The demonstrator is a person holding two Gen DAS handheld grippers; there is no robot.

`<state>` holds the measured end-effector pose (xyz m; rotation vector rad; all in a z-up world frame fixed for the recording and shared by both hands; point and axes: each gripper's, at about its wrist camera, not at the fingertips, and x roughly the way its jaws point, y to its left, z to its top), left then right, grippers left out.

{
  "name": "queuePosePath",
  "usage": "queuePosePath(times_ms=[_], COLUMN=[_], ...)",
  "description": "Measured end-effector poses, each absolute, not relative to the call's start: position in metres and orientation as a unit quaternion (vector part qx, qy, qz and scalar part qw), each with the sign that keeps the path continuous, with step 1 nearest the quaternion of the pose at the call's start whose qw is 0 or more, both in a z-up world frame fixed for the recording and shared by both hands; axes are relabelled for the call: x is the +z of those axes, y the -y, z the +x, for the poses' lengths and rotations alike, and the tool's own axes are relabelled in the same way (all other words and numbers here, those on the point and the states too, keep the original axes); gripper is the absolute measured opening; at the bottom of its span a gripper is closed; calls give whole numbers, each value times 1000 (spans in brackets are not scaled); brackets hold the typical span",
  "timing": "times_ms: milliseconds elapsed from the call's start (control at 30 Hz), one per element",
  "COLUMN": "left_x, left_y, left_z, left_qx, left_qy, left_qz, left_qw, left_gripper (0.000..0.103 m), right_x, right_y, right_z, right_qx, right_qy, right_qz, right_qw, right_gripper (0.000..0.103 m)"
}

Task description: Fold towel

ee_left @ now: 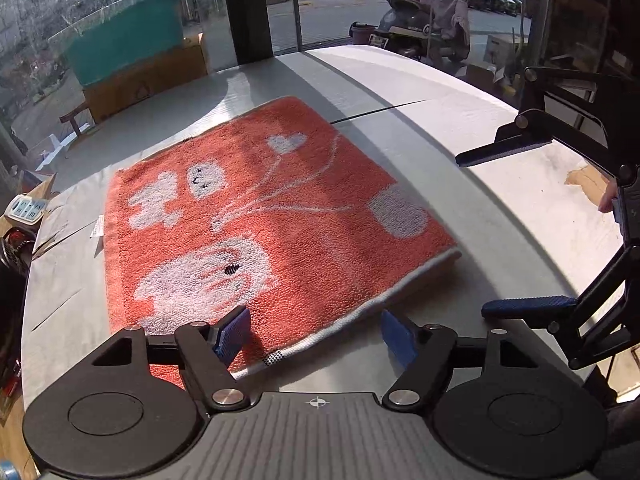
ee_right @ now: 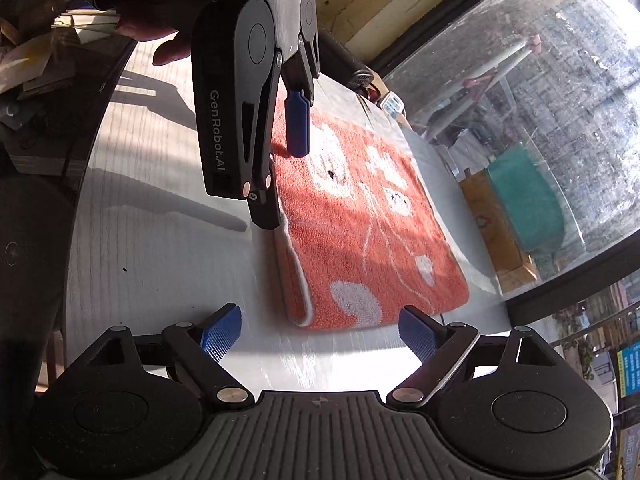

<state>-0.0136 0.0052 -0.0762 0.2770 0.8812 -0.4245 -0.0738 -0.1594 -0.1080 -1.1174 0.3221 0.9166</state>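
An orange towel (ee_left: pixel 256 216) with white cartoon shapes lies folded flat on the white table (ee_left: pixel 500 200); it also shows in the right wrist view (ee_right: pixel 372 232). My left gripper (ee_left: pixel 316 336) is open, its jaws wide apart at the towel's near white-trimmed edge, one blue pad over the cloth and the other over the table. In the right wrist view the left gripper (ee_right: pixel 286 168) hovers at the towel's far edge. My right gripper (ee_right: pixel 320 332) is open and empty, just off the towel's near corner. It shows at the right in the left wrist view (ee_left: pixel 480 236).
A power strip (ee_left: pixel 26 208) lies at the table's left edge. A cardboard box with a green cover (ee_left: pixel 132 64) stands beyond the glass wall. A thin black cable (ee_left: pixel 376 114) crosses the table behind the towel. Parked scooter and cars stand outside.
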Motion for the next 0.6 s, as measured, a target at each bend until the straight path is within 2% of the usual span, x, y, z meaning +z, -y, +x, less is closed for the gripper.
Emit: queuePosePath(times_ms=[100,133,167,200,233,267,300,367,600], left_x=[-72,-70,-70,-69,-69,-69,-69,-70,-74], left_y=[-5,-3,-2,0,1,3,5,8,30], left_z=[-17,-19,-21,-21,-22,-23,-24,-26,-31], left_qx=[-213,-216,-218,-220,-222,-223,-224,-230,-263], left_qy=[-412,-407,-404,-402,-399,-398,-397,-394,-374], left_qz=[131,134,137,140,143,147,150,158,195], left_qw=[876,877,878,878,878,878,877,876,868], left_gripper=[69,69,69,69,69,69,69,69,69], right_x=[-108,-107,-106,-105,-106,-109,-112,-112,-86], right_y=[153,152,150,148,147,145,144,141,142], right_z=[-70,-69,-65,-63,-62,-61,-60,-59,-32], right_qx=[407,411,419,424,424,420,415,413,421], right_qy=[-154,-161,-174,-188,-196,-199,-199,-211,-310], right_qz=[-507,-504,-499,-493,-492,-496,-502,-497,-394], right_qw=[744,743,739,736,735,734,732,734,756], right_gripper=[86,80,63,51,33,20,18,7,3])
